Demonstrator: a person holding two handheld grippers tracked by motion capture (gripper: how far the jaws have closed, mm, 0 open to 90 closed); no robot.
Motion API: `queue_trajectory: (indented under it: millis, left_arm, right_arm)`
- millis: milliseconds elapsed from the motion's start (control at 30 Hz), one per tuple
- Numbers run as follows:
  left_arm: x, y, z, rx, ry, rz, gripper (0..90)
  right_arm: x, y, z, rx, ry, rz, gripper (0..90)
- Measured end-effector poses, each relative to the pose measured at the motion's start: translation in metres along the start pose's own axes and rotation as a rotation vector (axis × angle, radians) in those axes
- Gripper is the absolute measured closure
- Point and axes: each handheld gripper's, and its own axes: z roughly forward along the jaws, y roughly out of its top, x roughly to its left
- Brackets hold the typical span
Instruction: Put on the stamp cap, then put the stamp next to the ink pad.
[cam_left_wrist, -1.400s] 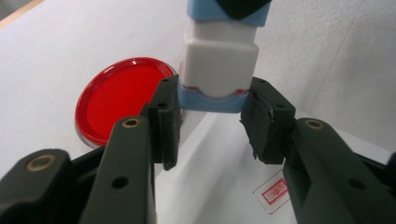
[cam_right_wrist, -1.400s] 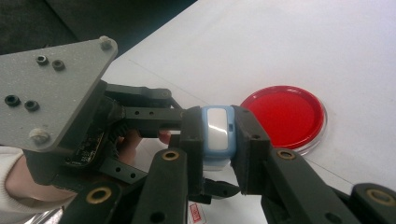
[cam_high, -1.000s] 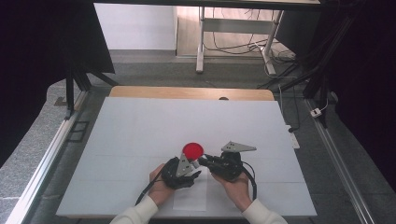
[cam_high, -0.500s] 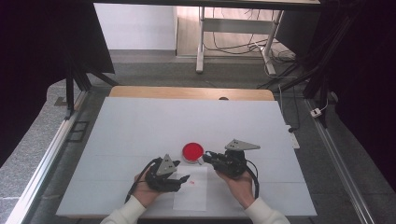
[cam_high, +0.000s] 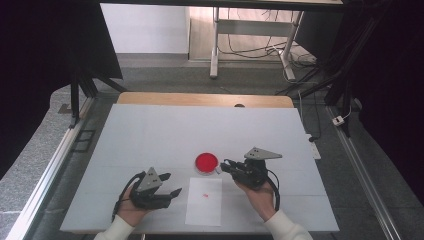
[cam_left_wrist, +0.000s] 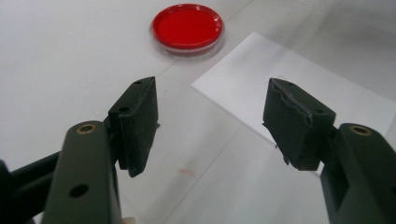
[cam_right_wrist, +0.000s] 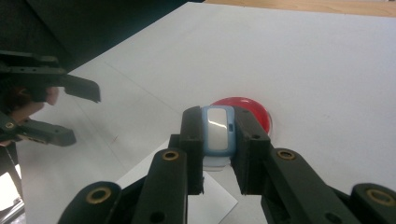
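Since the earlier frames, I am seeing the left gripper (cam_high: 167, 185) pulling away from the red dish (cam_high: 206, 162) toward the left front of the table (cam_high: 150, 130); it sat right at the dish a second ago and is now lying well apart from it, beside the left edge of the white paper sheet (cam_high: 205, 207). Its jaws have just been opening, and I am reading them as standing apart with nothing between them: in the left gripper view only bare table and a corner of the paper sheet (cam_left_wrist: 299, 88) are showing in the gap, with the red dish (cam_left_wrist: 187, 25) farther off beyond the fingertips.

I am seeing the right gripper (cam_high: 226, 166) staying where it was, just right of the dish. In the right gripper view its jaws are clamping a small blue-rimmed object with a pale, glossy face (cam_right_wrist: 217, 130); I am not able to tell what the item is. The pads are pressing on both of its sides, and it is being held upright just in front of the red dish (cam_right_wrist: 259, 112), above the table. The dish is sitting flat on the table, just behind the top edge of the paper. I am also noting a small red mark (cam_high: 204, 195) on the sheet.
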Motion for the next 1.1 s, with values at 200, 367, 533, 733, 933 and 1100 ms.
queue_trajectory:
  millis: [200,367,533,733,933,1100]
  left_arm:
    - [0.008,-0.017,-0.020,-0.009,0.028,-0.031,35.8]
    - [0.017,-0.030,-0.032,-0.008,0.055,-0.066,35.8]
    - [0.018,-0.034,-0.036,-0.011,0.057,-0.075,35.6]
    - [0.019,-0.036,-0.033,0.003,0.056,-0.077,35.4]
    - [0.021,-0.037,-0.032,0.007,0.057,-0.079,35.0]
    - [0.023,-0.038,-0.032,0.008,0.058,-0.089,35.0]
  right_arm:
    - [-0.001,0.001,-0.002,0.000,-0.007,-0.008,75.0]
    - [-0.002,0.002,-0.002,-0.003,-0.010,-0.019,75.0]
    - [-0.003,0.003,-0.002,-0.001,-0.015,-0.036,75.0]
    - [-0.010,0.007,-0.003,0.001,-0.043,-0.048,75.0]
    - [-0.016,0.010,0.000,0.013,-0.059,-0.057,75.0]
    - [-0.021,0.013,0.006,0.027,-0.067,-0.055,75.0]
